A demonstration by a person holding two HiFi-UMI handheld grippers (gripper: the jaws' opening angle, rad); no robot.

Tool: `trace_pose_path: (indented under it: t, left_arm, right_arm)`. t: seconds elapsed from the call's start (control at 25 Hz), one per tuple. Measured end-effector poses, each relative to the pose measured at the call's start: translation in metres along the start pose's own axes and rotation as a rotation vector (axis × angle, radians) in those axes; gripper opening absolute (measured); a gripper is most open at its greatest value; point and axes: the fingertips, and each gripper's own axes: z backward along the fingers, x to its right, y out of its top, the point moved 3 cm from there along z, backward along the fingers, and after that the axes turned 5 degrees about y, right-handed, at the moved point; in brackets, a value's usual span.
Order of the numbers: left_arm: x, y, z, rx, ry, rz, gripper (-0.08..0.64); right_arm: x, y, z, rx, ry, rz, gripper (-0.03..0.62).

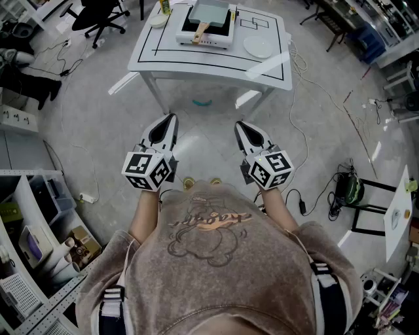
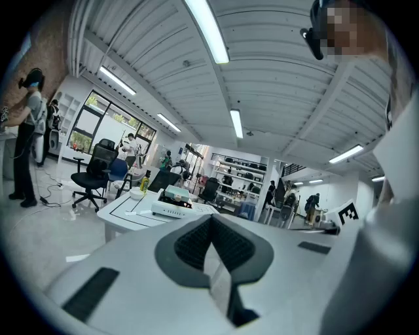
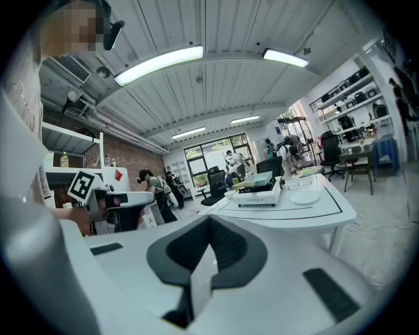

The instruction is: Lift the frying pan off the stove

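A white rectangular worktop with black line markings (image 1: pixel 167 57) is standing at the top centre of the head view. A white tabletop stove (image 1: pixel 204 41) is sitting on it, and a square pale-green frying pan with a light wooden handle (image 1: pixel 211 12) is resting on the stove. A round white plate (image 1: pixel 257 47) is lying just right of the stove. Mid-frame, over the floor and well apart from the worktop, the left gripper (image 1: pixel 171 119) and right gripper (image 1: pixel 239 125) are hovering side by side, jaws pressed together, gripping nothing.
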Motion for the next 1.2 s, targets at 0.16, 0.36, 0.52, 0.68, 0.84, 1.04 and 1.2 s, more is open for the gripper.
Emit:
trace_pose_path:
  t: [0.16, 0.36, 0.52, 0.68, 0.84, 1.04, 1.2]
  left_arm:
    - [-0.001, 0.001, -0.001, 0.001, 0.000, -0.001, 0.008]
    - [-0.005, 0.002, 0.000, -0.001, -0.001, 0.007, 0.008]
    - [-0.010, 0.001, 0.002, -0.008, -0.015, 0.009, 0.008]
    - [-0.019, -0.005, 0.007, -0.016, -0.034, 0.019, 0.008]
    - [-0.027, -0.004, 0.007, -0.010, -0.060, 0.015, 0.008]
    - [-0.032, 0.002, 0.004, -0.002, -0.084, 0.017, 0.008]
    - [-0.039, 0.004, -0.003, -0.003, -0.092, 0.020, 0.008]
  right_arm:
    - [0.000, 0.000, -0.002, 0.002, -0.002, -0.002, -0.002]
    - [-0.003, 0.006, -0.004, 0.037, 0.019, -0.045, -0.002]
    - [-0.006, 0.003, -0.009, 0.032, 0.006, -0.059, 0.000]
    - [-0.011, -0.005, -0.017, 0.027, -0.015, -0.061, 0.000]
    - [-0.019, -0.008, -0.024, 0.038, -0.031, -0.060, 0.000]
    - [-0.024, -0.002, -0.034, 0.046, -0.036, -0.054, 0.000]
    - [-0.023, -0.002, -0.044, 0.047, -0.043, -0.053, 0.000]
